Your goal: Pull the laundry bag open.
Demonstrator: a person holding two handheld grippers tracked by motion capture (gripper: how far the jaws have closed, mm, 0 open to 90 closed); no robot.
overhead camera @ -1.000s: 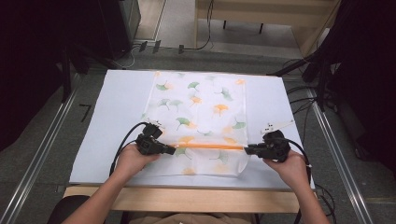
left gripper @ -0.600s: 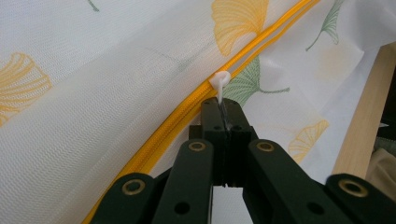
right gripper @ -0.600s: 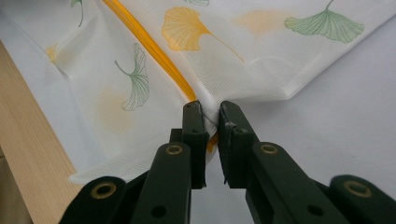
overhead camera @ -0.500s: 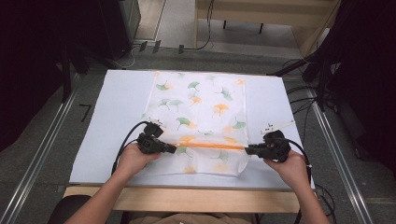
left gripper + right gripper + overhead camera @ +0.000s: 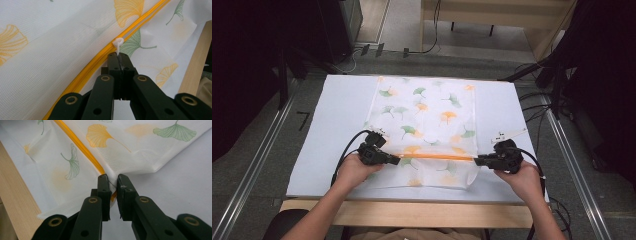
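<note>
Nearest the person, along the wooden table edge [image 5: 412, 212], two forearms come in from below, one gripper in each hand. At the left, the left gripper [image 5: 396, 160] points inward across the table, its jaws pressed fully together on the white zipper pull [image 5: 118, 43]; in the left gripper view the thin tab runs down between the two black jaws. At the right, the right gripper [image 5: 478, 161] points back toward it, its jaws pinching the cloth at the end of the zipper, with a narrow slit left between them where the fabric and a bit of orange tape are caught. Between the two grippers runs one orange zipper [image 5: 437, 156], straight and taut across the near part of the mesh bag [image 5: 427, 115]. This single white bag, printed with green and orange ginkgo leaves, lies flat on the white table mat [image 5: 337, 115], its near edge close to the person and its far edge close to the mat's far side. A black cable [image 5: 343, 159] loops from the left gripper over the mat beside the bag, and another trails off the right one. Nothing lies on the bag between the grippers. Beyond the table, grey floor, loose cables [image 5: 432, 35] and dark equipment stands fill the background.
</note>
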